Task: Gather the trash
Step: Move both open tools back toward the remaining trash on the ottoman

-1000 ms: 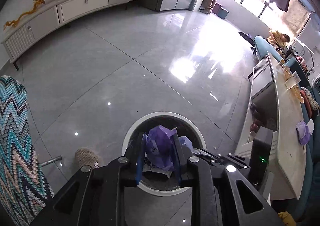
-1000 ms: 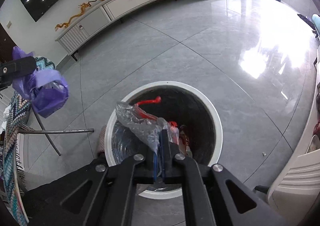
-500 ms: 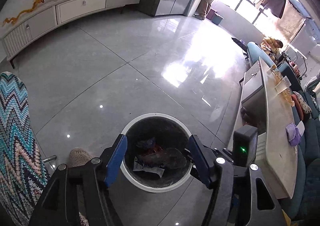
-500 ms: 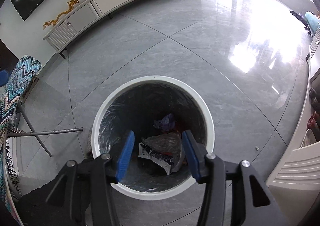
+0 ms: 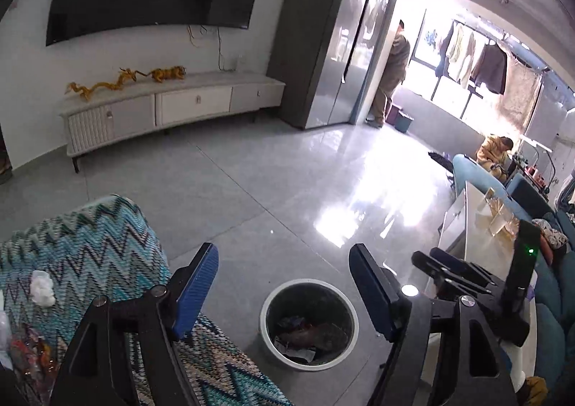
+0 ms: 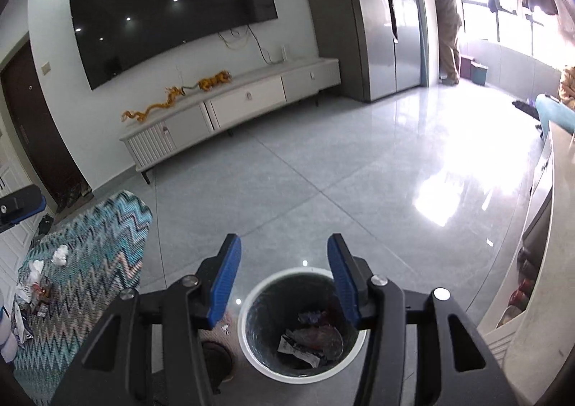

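Both claws, the left claw and the right claw, are seen spread wide and empty, jaws just opened, above the bin; crumpled tissues at the frame's left on the zigzag-cloth table are judged light, soft, best pinched mid-wad

we count one trash bin, two white tissue wads on one zigzag cloth, two grippers, one television.
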Demonstrator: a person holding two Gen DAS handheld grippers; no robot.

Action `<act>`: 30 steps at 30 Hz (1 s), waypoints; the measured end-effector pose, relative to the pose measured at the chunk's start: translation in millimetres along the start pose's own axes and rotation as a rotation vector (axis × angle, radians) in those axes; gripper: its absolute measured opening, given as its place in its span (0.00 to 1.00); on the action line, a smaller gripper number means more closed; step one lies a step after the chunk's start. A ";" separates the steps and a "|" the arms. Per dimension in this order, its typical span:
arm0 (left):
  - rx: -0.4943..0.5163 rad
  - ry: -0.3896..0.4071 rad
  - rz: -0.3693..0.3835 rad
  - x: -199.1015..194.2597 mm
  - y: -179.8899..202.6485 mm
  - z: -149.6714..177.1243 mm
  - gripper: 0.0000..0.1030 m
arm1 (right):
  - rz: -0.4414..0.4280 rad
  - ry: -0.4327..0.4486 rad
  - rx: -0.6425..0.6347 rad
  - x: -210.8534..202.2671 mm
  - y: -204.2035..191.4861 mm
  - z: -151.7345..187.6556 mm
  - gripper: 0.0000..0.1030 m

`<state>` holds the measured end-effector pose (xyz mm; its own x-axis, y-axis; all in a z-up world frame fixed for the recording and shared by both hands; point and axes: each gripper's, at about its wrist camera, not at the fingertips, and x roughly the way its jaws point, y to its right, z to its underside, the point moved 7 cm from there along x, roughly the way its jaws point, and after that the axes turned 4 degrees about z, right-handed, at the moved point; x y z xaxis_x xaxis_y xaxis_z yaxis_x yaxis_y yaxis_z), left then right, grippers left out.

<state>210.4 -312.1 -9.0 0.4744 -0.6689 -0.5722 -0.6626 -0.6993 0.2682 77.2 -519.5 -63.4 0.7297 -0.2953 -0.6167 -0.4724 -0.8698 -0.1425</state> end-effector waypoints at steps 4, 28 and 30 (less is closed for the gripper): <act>-0.027 0.092 -0.026 -60.6 -22.4 -6.2 0.71 | -0.039 0.123 -0.049 -61.8 -37.9 -36.8 0.47; -0.153 0.386 -0.455 -357.1 -274.7 54.5 0.91 | -0.383 0.341 -0.344 -192.2 -290.6 -57.6 0.55; -0.163 0.371 -0.466 -355.2 -288.0 66.0 0.92 | -0.404 0.321 -0.358 -183.1 -304.2 -52.1 0.55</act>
<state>194.4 143.5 65.9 0.8820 -0.3063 -0.3581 -0.2540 -0.9491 0.1864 113.1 -221.4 133.2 0.9544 0.0284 -0.2971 0.0256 -0.9996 -0.0133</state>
